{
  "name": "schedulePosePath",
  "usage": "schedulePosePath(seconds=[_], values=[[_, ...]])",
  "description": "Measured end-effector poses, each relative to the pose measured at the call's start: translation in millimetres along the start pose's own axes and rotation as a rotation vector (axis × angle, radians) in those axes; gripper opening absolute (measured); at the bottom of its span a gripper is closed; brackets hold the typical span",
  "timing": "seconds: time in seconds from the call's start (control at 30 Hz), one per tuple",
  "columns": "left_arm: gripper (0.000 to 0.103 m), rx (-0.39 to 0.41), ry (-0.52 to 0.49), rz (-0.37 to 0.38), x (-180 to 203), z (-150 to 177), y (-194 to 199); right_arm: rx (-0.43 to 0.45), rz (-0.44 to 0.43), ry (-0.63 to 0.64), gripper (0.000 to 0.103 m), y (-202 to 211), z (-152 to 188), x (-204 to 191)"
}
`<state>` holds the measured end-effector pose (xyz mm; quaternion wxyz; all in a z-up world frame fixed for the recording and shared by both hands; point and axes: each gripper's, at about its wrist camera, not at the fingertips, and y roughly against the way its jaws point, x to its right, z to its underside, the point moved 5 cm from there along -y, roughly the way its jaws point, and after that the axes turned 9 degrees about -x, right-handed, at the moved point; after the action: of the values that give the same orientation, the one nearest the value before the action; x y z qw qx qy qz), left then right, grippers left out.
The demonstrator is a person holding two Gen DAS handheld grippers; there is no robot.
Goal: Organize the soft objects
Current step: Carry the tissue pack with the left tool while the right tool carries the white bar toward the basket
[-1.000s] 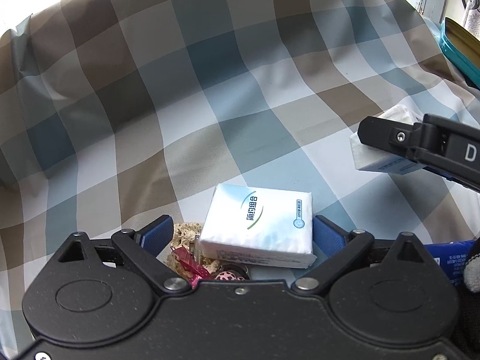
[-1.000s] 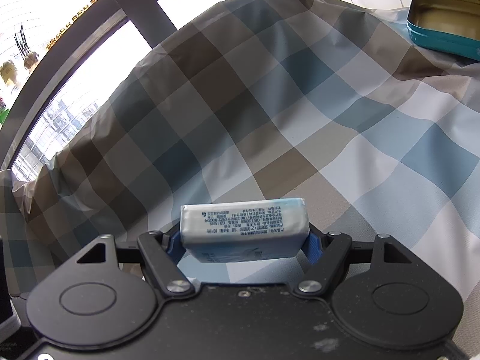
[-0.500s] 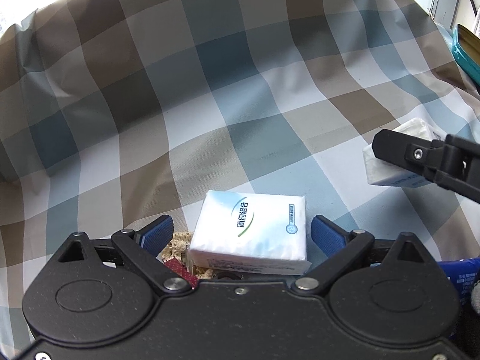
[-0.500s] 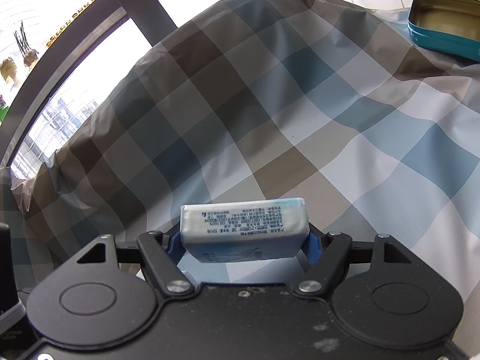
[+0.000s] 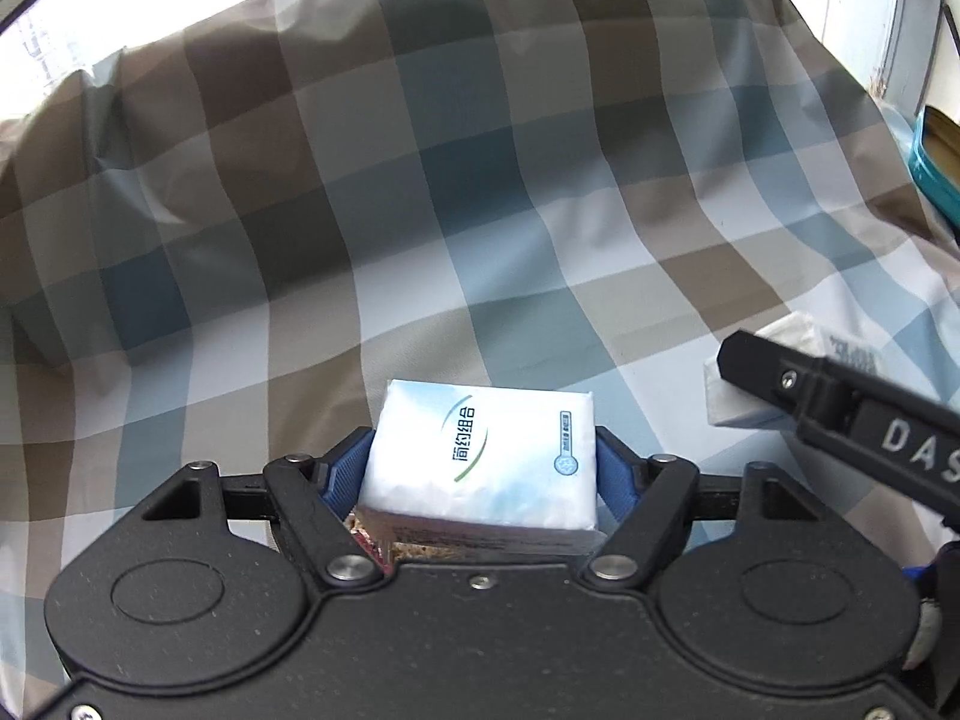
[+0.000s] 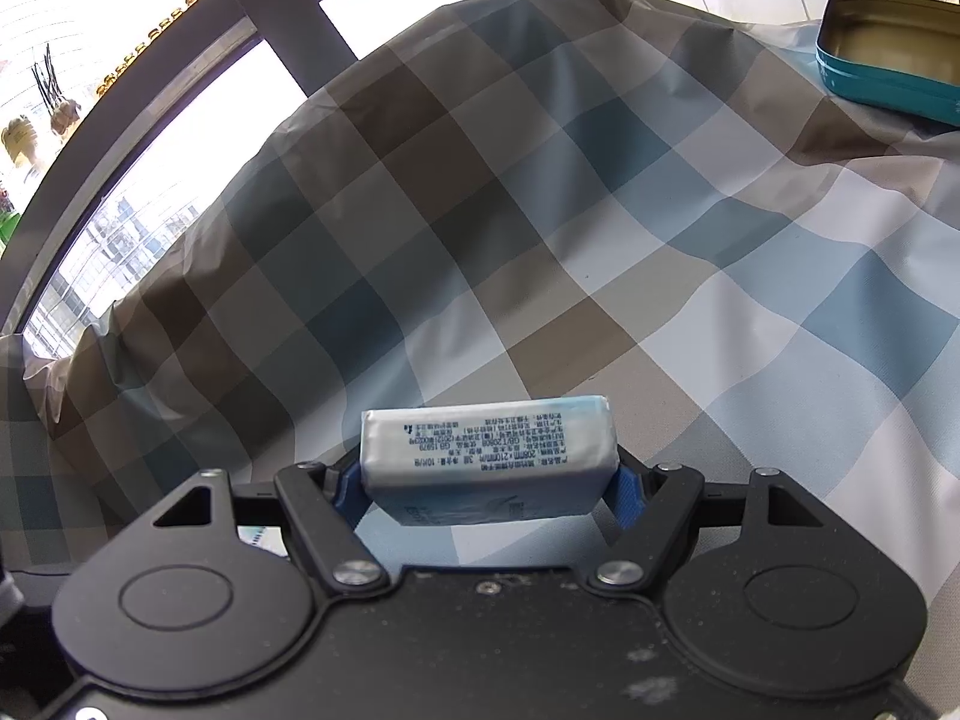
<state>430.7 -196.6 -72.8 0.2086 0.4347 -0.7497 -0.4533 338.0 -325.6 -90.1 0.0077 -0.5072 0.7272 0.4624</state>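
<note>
Two tissue packs, one clamped in each gripper.
Left gripper [image 5: 483, 468] has just closed its blue pads on the white tissue pack [image 5: 480, 456]; right gripper [image 6: 483, 489] pinches a second tissue pack [image 6: 489, 453] above the checked cloth [image 6: 540, 240], teal tin [image 6: 888, 54] far right.

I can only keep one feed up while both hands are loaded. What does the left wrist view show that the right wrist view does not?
Only the left wrist view: the left gripper, whose jaws have just been closing, pressed on the front-printed tissue pack, small clutter under it, and the right gripper's black finger crossing the other pack.

Only the right wrist view: the right gripper clamped on the fine-print tissue pack, plus the window frame.

Both: the checked cloth and the teal tin.
</note>
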Motion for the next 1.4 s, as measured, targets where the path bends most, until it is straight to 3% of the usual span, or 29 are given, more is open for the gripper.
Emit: schedulePosePath(seconds=[0.37, 0.63, 0.93, 1.07, 1.4], values=[[0.071, 0.123, 0.118, -0.102, -10.5, 35.9, 88.0, 0.024, 0.023, 0.013, 0.074, 5.2, 0.8, -3.9], [0.071, 0.151, 0.190, -0.168, -10.6, 103.0, 133.0, 0.040, 0.068, 0.044, 0.074, 7.4, 0.4, -8.5], [0.071, 0.150, 0.310, -0.147, -9.4, 183.3, 173.3, 0.054, 0.066, 0.093, 0.074, 20.0, 0.7, -15.7], [0.071, 0.133, 0.334, -0.140, -6.1, 209.9, 179.7, 0.073, 0.117, 0.172, 0.074, 40.0, 8.5, -21.3], [0.071, 0.145, 0.334, -0.143, 7.8, 255.2, 202.8, 0.071, 0.107, 0.345, 0.074, 150.9, 56.2, -16.8]])
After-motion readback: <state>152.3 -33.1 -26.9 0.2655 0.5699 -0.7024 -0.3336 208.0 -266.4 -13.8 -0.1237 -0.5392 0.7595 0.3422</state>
